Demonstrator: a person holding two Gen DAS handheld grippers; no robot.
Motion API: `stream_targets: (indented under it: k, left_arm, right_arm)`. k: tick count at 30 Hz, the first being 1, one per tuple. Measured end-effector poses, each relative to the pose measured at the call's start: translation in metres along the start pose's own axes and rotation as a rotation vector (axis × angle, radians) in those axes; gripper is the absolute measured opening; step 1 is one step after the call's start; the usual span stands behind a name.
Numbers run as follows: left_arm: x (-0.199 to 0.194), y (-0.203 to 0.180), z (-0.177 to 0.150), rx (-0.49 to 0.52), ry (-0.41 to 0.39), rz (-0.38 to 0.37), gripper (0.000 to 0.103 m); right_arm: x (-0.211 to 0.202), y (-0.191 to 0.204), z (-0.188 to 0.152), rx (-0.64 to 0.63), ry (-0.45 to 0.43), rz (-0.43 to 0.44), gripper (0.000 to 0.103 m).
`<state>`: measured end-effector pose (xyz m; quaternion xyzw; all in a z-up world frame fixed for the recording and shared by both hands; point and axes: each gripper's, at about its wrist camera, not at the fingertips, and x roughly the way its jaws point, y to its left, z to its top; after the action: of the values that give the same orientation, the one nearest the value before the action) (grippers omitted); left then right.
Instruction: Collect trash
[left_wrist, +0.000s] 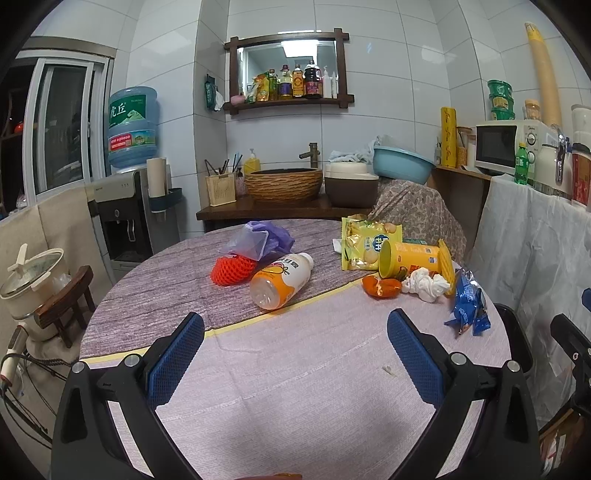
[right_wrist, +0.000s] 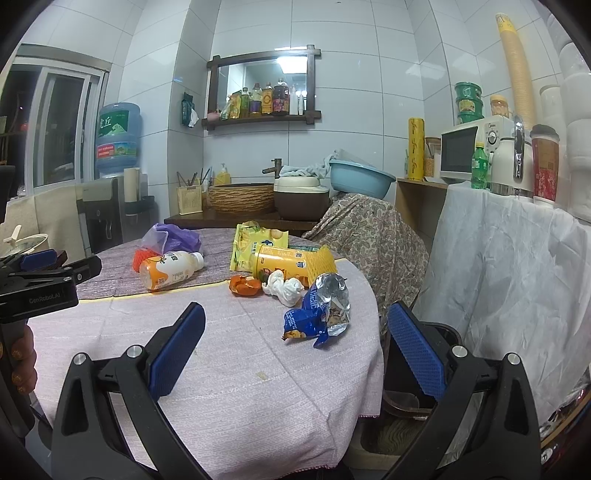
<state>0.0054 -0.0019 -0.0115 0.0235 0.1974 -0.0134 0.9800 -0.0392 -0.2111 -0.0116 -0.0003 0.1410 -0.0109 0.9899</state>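
Trash lies spread on the far half of the round tabletop (right_wrist: 207, 369), so both grippers hang over the bare near part with room to choose a first piece. Left gripper (left_wrist: 295, 332) has its fingers spread wide w/ nothing between them; right gripper (right_wrist: 295, 325) is the same, fingers apart and empty.

Nearest to the right gripper is the torn blue snack wrapper (right_wrist: 317, 317), close to the tabletop edge. Behind it sit a crumpled white tissue (right_wrist: 284, 288), orange peel (right_wrist: 243, 285) and a yellow canister (right_wrist: 288, 262) on its side, all close together. On the left, a plastic bottle (left_wrist: 282, 278) lies down beside a red foam net (left_wrist: 231, 271) and a purple bag (left_wrist: 264, 238).

A dark bin (right_wrist: 417, 376) stands just beside the tabletop under the right gripper, probably the drop place, so the wrapper looks like the easy first pick.
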Motion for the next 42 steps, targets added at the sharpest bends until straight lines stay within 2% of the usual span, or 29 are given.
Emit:
stream_targets:
  k: [38,42]
  left_arm:
    - [0.0006,-0.0019,-0.0014,0.007,0.006,-0.004,0.098]
    - [0.0063,-0.0001,-0.0035,0.011,0.029,-0.024,0.098]
  right_arm:
    - [0.0015,-0.0029,-0.0029,0.001,0.007,0.003,0.098]
    - [0.0075,-0.0024,-0.0052,-0.005,0.02,0.002,0.098]
